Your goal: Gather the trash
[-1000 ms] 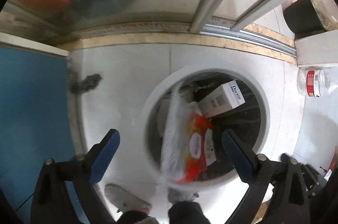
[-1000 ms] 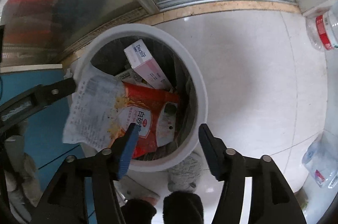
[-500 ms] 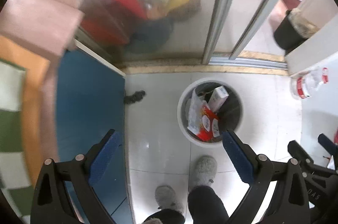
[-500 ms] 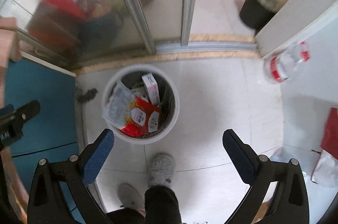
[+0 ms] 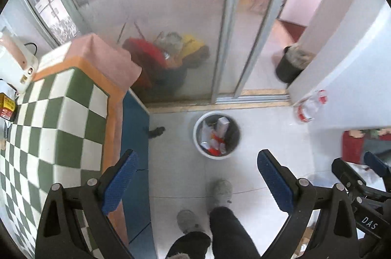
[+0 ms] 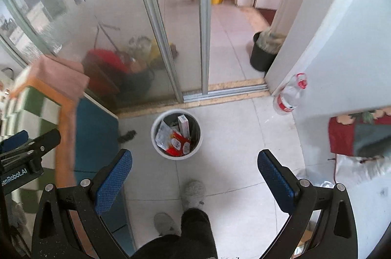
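Far below both grippers, the white trash bin (image 6: pixel 176 134) stands on the tiled floor, holding a red wrapper (image 6: pixel 177 144) and a carton. Left gripper (image 5: pixel 196 182) and right gripper (image 6: pixel 194 179) both gape wide, empty.

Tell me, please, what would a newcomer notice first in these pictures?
First the white trash bin on the pale floor, holding a red wrapper and a small box. Then the green-checked tablecloth at left, and the clear plastic bottle by the wall at right.
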`<state>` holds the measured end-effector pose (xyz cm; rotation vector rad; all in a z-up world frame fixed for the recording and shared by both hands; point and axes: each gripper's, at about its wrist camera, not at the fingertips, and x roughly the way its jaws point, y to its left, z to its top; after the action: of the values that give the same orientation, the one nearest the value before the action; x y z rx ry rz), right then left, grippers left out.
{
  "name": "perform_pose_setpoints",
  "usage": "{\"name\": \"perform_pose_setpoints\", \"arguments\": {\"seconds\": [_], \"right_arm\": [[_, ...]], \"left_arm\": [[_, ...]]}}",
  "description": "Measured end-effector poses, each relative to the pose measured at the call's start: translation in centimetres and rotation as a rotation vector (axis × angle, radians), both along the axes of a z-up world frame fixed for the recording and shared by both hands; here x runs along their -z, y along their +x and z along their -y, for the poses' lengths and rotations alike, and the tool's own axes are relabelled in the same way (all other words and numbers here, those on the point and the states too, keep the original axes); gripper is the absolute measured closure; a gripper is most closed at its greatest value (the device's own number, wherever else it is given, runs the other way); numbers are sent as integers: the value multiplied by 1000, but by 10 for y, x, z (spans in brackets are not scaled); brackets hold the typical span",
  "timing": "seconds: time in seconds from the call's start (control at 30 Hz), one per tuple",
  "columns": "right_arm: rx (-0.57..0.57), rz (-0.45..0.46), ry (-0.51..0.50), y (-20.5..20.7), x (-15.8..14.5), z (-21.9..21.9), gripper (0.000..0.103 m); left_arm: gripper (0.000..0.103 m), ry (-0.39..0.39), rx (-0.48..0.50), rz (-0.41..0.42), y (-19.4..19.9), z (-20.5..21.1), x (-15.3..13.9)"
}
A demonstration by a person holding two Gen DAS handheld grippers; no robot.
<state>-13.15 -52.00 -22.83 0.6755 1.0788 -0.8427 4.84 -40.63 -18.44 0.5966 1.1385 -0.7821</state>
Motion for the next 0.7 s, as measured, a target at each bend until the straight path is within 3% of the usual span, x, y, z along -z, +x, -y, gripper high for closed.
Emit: {"name": "perform_pose_setpoints", "arguments": {"seconds": [0.17, 0.37, 0.57, 0.7], "right_arm": [[26, 54, -38, -32, -79, -35, 0], [24, 128, -33, -67, -152, -63, 0], [-31, 211, -5, -84, -204, -77, 0], [-82, 256, 17, -84, -224, -78, 0]], "left_arm": [[3, -87, 39, -10, -22, -27, -67], [3, -151, 51, -51, -32, -50, -119], [3, -198, 28, -89, -39, -69, -162], [3, -223, 23, -120, -47, -82, -179]]}}
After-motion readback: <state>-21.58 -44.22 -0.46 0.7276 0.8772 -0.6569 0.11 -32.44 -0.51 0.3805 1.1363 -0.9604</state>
